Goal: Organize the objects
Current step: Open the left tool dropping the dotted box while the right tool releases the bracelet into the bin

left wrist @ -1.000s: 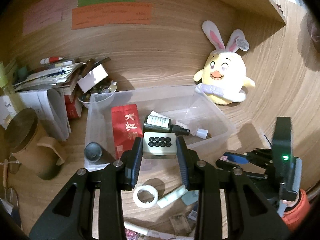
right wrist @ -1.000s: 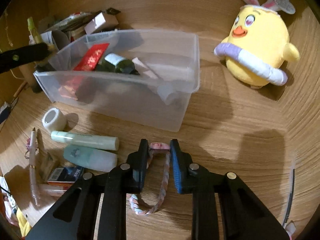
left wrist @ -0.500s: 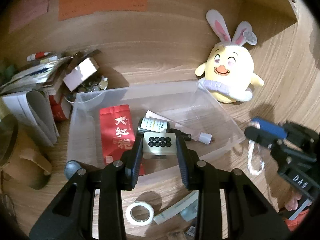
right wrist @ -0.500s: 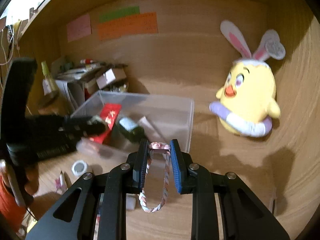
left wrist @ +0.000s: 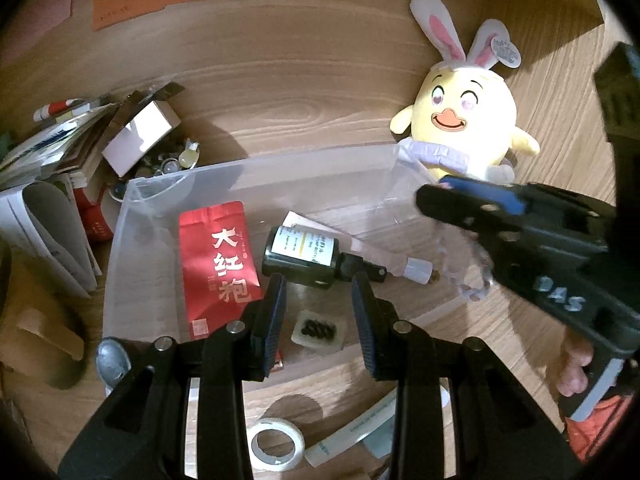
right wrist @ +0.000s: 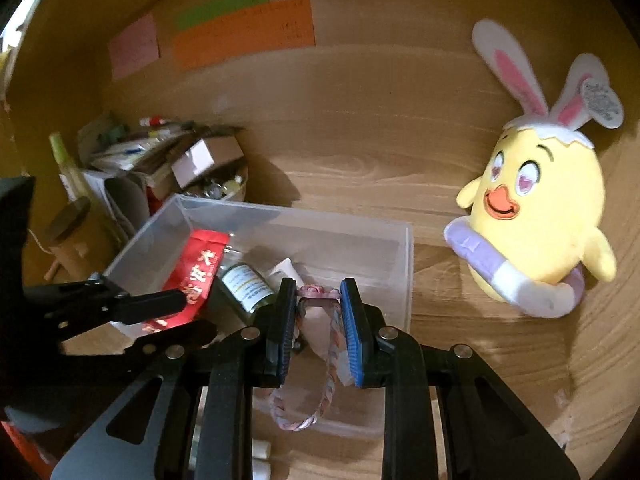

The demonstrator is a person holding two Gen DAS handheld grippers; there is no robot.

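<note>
Between the right claw (right wrist: 319,316) pads, a braided bracelet (right wrist: 316,364) hangs above the bin (right wrist: 404,280).

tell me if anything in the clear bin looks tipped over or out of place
The dark glass bottle lies on its side in the clear bin beside the red packet. Nothing looks spilled or broken.
</note>
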